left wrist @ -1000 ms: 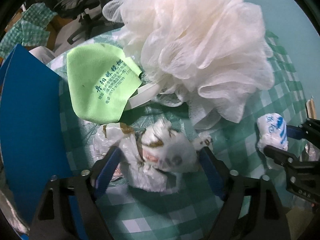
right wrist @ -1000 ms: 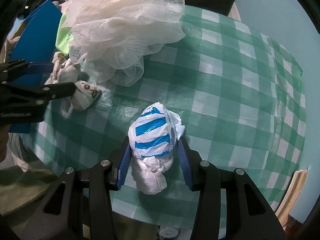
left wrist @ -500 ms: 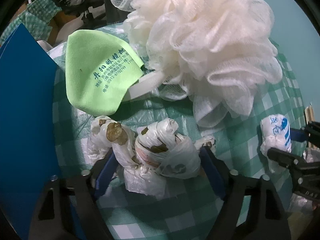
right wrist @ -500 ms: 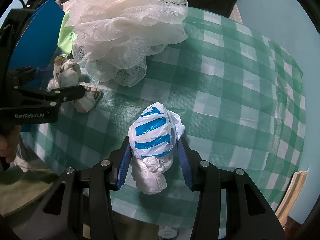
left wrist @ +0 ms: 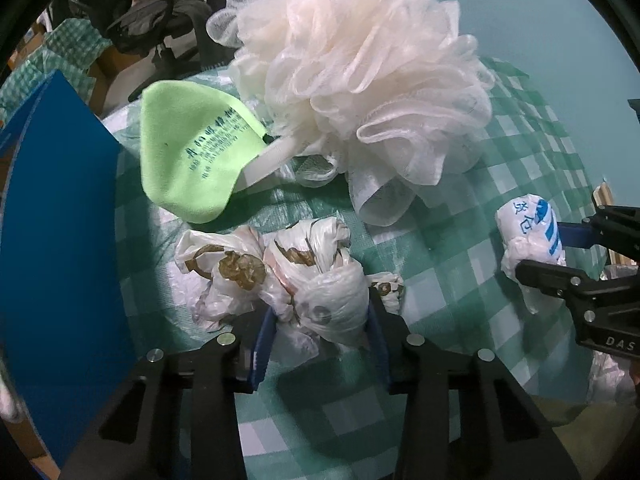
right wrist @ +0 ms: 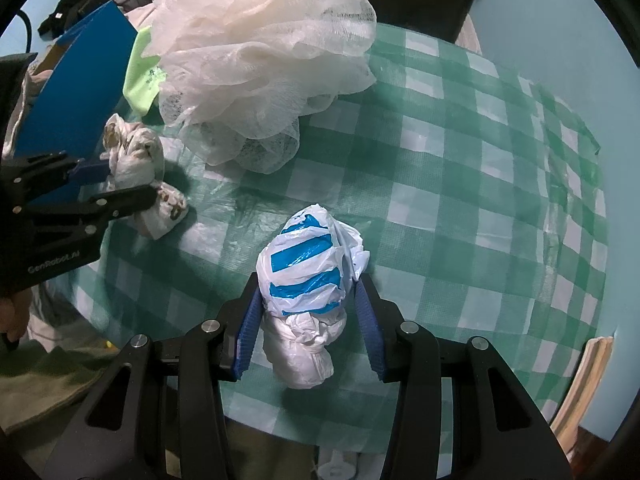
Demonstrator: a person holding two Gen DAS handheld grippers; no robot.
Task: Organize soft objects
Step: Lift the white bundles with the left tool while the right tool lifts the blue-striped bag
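With your left gripper (left wrist: 320,320) having just been closing, its blue pads now press both sides of the knotted white bag with brown print (left wrist: 320,280), so that one's clamped; the rest of that bag bunch spills to its left, touching. Your right gripper (right wrist: 308,316) sits narrowed on the blue-striped white bag (right wrist: 308,272), pads squeezing its sides, knot end toward the camera. Beyond the left gripper's tips: green cloth (left wrist: 188,156) ahead-left, big cream mesh pouf (left wrist: 360,80) ahead, both on the green checked tablecloth (right wrist: 480,200); blue board (left wrist: 56,240) just to its left
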